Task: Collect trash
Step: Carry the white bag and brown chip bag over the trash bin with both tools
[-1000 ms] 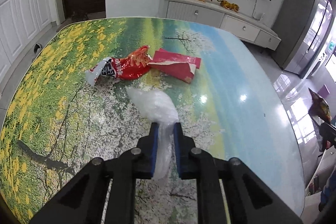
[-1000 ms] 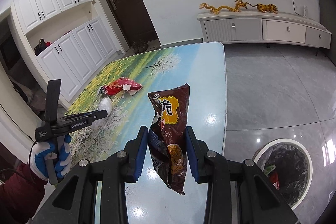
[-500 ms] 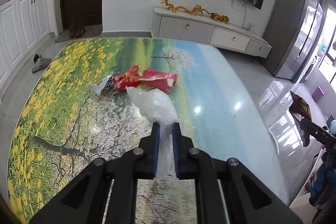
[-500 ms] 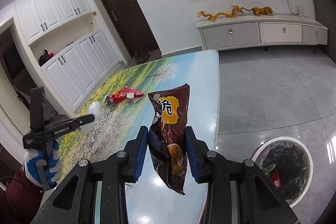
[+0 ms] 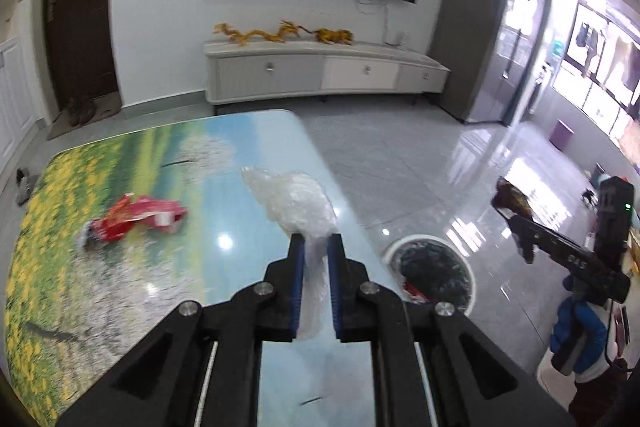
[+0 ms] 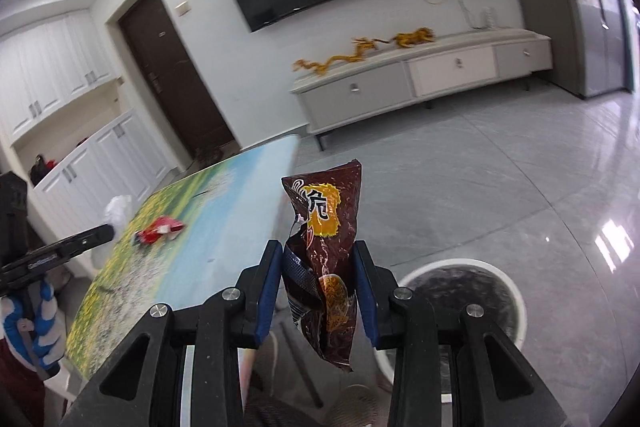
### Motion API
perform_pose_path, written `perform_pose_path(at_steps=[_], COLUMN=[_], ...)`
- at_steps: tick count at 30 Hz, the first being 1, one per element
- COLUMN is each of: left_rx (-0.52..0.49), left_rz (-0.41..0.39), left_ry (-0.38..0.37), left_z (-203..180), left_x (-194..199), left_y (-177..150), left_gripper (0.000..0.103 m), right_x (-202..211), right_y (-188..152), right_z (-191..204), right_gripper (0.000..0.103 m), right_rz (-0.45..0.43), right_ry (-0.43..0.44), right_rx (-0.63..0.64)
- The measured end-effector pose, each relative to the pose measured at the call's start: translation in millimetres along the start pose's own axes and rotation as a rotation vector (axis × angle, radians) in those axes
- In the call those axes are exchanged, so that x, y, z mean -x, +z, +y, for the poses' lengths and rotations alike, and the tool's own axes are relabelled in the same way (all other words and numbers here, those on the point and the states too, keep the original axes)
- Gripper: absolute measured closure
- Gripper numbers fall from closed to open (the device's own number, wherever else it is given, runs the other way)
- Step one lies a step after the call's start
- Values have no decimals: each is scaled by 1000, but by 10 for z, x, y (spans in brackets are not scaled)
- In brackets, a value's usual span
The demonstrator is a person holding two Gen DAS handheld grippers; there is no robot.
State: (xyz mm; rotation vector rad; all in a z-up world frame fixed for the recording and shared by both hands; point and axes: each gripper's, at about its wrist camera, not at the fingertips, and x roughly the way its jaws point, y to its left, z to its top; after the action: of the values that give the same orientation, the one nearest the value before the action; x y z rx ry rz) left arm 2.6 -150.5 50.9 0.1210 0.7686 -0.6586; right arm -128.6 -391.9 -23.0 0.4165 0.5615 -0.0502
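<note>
Both tools have swung right, off the table and toward the bin, vs. a sec ago when they hung over the tabletop.

Left to right: red wrappers (image 5: 136, 221) lie on the flower-print table (image 5: 100, 287), untouched, well apart from either tool. Left tool (image 5: 316, 247) is clamped on a crumpled clear plastic bag (image 5: 296, 205); bag is pinched between the blue pads, bulk sticking out past the tips, held in the air over the table's right edge. Bin (image 5: 434, 269) w/ black liner now shows in the left wrist view just beyond that edge, down on the floor, some trash already in it.

Right tool (image 6: 318, 279) is squeezed onto a brown snack bag (image 6: 328, 251), upright between the pads, top poking up, tail hanging below. It's past the table edge; bin (image 6: 512, 291) sits on the floor just right of and below the bag, not yet under it.

Meaning: pick-up for these 2 items looks done, transport nearly done. Prob. next: get each tool over the bin mouth, then let go. Light plastic may drift or cling, so release low. Red wrappers remain for another trip.
</note>
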Motion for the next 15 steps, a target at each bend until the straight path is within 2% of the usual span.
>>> perform_pose_path(at_steps=[5, 9, 15], left_rx=[-85, -153, -191], left_rz=[70, 135, 223], left_ry=[-77, -134, -193], left_z=[-585, -1068, -1497], left_x=[-421, -799, -1334], left_y=[87, 111, 125], left_gripper=[92, 92, 90], right_x=[-32, -155, -405], right_y=[-74, -121, -288], right_z=[-527, -845, -1173], right_gripper=[70, 70, 68], right_rz=[16, 63, 142], right_ry=[-66, -108, -140], right_rx=[-100, -151, -212])
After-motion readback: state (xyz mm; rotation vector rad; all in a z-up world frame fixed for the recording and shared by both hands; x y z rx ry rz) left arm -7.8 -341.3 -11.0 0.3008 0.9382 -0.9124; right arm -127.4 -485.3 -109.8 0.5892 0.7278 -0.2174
